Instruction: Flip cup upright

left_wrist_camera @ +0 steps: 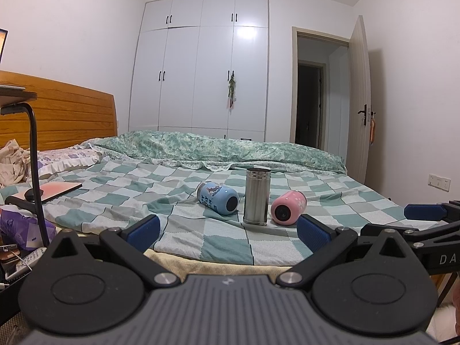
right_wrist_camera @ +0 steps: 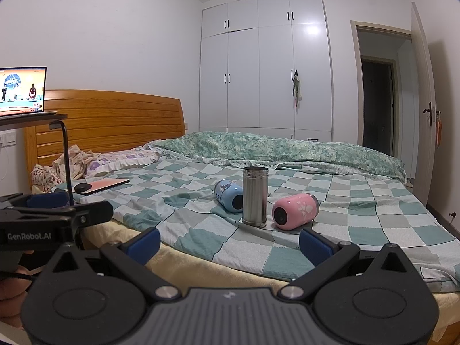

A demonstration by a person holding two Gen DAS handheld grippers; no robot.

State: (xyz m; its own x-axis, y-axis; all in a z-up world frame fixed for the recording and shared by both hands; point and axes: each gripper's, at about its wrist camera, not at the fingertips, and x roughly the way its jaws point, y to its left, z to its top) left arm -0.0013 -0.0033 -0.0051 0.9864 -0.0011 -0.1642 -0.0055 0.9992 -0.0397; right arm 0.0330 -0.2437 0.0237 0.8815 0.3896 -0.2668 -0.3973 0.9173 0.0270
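While both grippers, left (left_wrist_camera: pixel 227 230) and right (right_wrist_camera: pixel 228 243), are hovering spread and empty at the bed (right_wrist_camera: pixel 201 270) edge, the pink cup (right_wrist_camera: pixel 293 211) and blue cup (right_wrist_camera: pixel 229 195) are lying sideways flanking the upright steel cup (right_wrist_camera: pixel 255 197); reaching in is risking toppling it on soft bedding.

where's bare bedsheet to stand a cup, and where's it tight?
Free: the checked sheet right of the pink cup, and the near strip between the cups and the bed edge. Also left of the blue cup, before the laptop. Tight: the steel cup stands close between the two lying cups.
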